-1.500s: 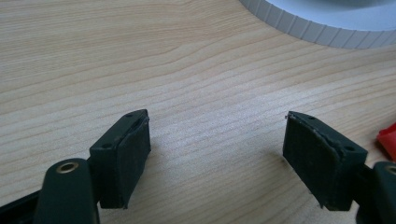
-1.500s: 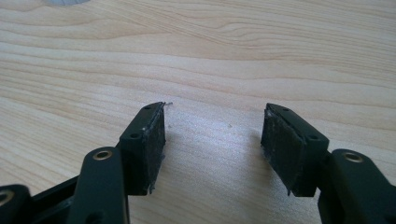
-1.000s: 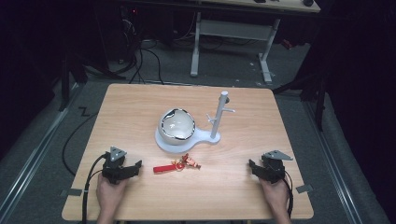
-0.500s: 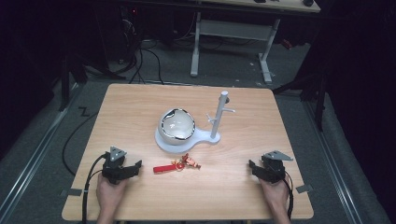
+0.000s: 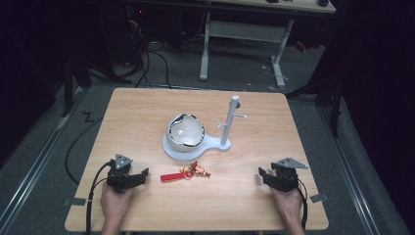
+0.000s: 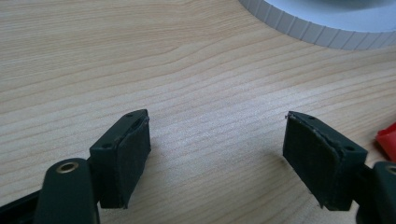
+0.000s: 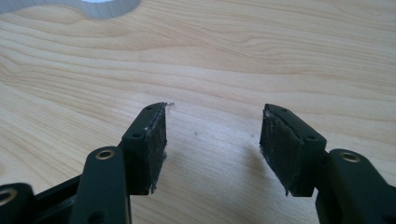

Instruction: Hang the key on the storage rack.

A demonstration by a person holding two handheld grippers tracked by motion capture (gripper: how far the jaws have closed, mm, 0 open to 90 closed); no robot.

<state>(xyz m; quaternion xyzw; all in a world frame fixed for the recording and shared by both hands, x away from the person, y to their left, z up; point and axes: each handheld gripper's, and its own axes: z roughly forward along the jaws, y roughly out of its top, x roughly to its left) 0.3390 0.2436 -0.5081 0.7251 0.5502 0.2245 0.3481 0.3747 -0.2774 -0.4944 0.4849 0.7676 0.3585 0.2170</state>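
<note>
The left gripper (image 5: 138,176) is held left of the red keychain (image 5: 185,173), jaws spread apart and empty. The keychain is laid flat just in front of the white stand (image 5: 211,145) — apart from it. Well right of the keychain, the right gripper (image 5: 265,175) is held, jaws likewise parted — nothing between them.

On the one wooden table (image 5: 147,112) there are two handheld grippers, one white stand (image 5: 215,143) with a single post, one pale bowl (image 5: 185,131) on its base, and one red keyring (image 5: 184,173), seemingly carrying several small charms.
</note>
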